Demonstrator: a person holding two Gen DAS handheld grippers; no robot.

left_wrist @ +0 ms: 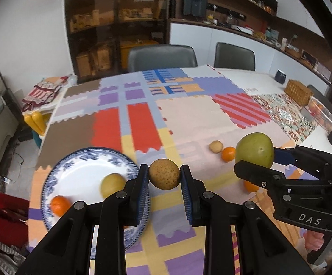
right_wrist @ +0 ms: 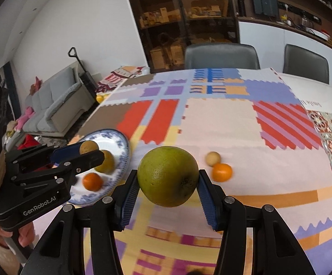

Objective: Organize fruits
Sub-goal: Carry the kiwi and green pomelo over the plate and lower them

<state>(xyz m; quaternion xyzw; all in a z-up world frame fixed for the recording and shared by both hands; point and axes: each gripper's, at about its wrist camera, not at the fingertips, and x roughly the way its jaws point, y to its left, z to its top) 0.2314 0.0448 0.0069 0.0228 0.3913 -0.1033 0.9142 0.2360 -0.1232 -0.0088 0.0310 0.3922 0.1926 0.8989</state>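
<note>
While both tools hung above the patchwork cloth (left_wrist: 188,114) on the counter (left_wrist: 246,78), the left hand-held gripper (left_wrist: 164,176) was clenched on a small brown speckled fruit (left_wrist: 164,173), its blue pads pressing the fruit from either side, just right of the blue-and-white plate (left_wrist: 83,160). On that plate lay a yellow-green fruit (left_wrist: 113,184) and a small orange (left_wrist: 59,204), the orange nearer the plate's near rim. The right hand-held gripper (right_wrist: 168,178) was grasping a large green fruit (right_wrist: 167,176), lifted clear of the cloth and well to the right of the plate. Farther right of the plate, on the pale pink patch, a second orange (right_wrist: 221,172) rested touching a small tan fruit (right_wrist: 213,158). From the left wrist camera, a third orange (left_wrist: 250,186) showed partly hidden under the right tool's finger. Beyond the plate, across the counter, two grey chairs (left_wrist: 162,57) stood at the far edge, and a wicker basket (left_wrist: 298,91) sat far to the right of the plate.
</note>
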